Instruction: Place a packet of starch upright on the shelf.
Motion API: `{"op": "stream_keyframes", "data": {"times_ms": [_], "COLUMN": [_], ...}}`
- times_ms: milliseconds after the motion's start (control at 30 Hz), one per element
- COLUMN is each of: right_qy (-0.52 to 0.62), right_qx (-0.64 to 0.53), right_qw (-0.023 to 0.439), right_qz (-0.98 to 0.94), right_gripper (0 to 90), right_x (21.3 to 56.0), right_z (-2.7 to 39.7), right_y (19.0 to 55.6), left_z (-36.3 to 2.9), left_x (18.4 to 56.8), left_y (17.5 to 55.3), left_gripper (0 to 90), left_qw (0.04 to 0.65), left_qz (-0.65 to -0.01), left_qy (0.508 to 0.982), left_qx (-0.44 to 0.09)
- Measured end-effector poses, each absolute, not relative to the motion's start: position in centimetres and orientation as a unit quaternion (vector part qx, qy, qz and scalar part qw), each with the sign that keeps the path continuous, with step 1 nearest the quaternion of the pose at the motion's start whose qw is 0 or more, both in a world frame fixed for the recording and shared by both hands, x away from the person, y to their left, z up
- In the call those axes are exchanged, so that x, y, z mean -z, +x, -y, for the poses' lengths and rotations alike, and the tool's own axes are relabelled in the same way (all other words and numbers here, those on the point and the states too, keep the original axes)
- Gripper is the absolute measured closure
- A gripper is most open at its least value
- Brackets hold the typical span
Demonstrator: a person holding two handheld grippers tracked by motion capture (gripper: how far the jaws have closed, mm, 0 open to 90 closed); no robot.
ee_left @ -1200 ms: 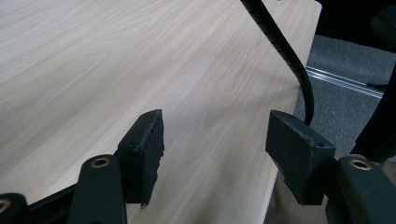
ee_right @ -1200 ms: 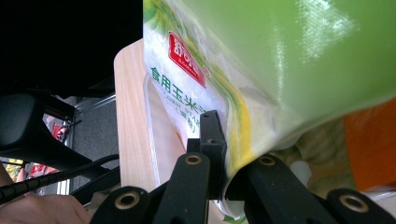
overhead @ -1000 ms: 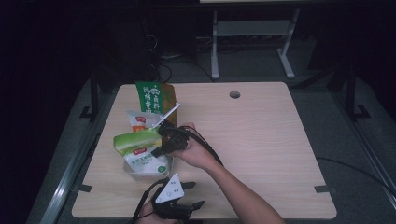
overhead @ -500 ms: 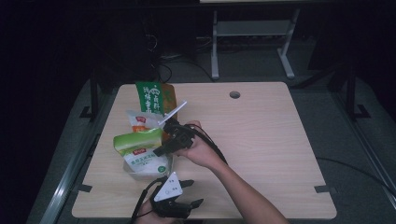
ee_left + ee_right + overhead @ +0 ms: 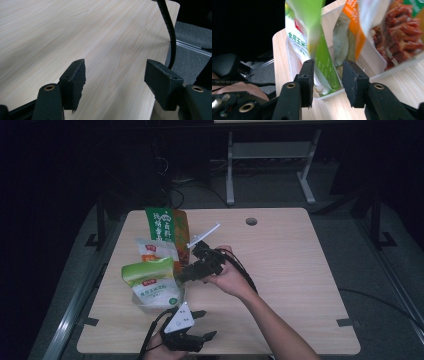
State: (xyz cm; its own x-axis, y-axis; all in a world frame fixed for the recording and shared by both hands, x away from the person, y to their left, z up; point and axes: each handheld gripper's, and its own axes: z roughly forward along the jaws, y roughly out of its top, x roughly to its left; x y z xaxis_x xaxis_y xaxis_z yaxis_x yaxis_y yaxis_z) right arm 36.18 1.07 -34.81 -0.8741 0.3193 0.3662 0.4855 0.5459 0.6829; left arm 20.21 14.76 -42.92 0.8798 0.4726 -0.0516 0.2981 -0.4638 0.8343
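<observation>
Green and white, the front packet (image 5: 152, 282) is standing upright in a clear tray (image 5: 372, 72) near the counter's (image 5: 300, 270) left side, with an orange packet (image 5: 156, 249) and a taller green bag (image 5: 167, 227) behind it. The right gripper (image 5: 327, 80) is sitting just beside this packet, its fingers (image 5: 308, 77) having just been opening, the packet's edge between them unpressed. The left gripper (image 5: 115, 82) is resting at the near edge, fingers spread over bare wood.
</observation>
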Motion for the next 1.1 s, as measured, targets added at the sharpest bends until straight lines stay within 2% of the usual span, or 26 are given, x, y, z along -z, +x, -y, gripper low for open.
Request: {"op": "stream_keyframes", "data": {"times_ms": [1100], "right_qy": [-0.302], "right_qx": [0.416], "right_qw": [0.068], "right_qz": [0.855], "right_gripper": [51.2], "right_x": [35.3], "right_z": [7.7], "right_y": [36.5], "left_z": [-14.8], "left_x": [42.8], "left_y": [20.4], "left_gripper": [31.0], "left_qw": [0.469], "left_qz": [-0.224], "left_qy": [0.849], "left_qx": [-0.099]}}
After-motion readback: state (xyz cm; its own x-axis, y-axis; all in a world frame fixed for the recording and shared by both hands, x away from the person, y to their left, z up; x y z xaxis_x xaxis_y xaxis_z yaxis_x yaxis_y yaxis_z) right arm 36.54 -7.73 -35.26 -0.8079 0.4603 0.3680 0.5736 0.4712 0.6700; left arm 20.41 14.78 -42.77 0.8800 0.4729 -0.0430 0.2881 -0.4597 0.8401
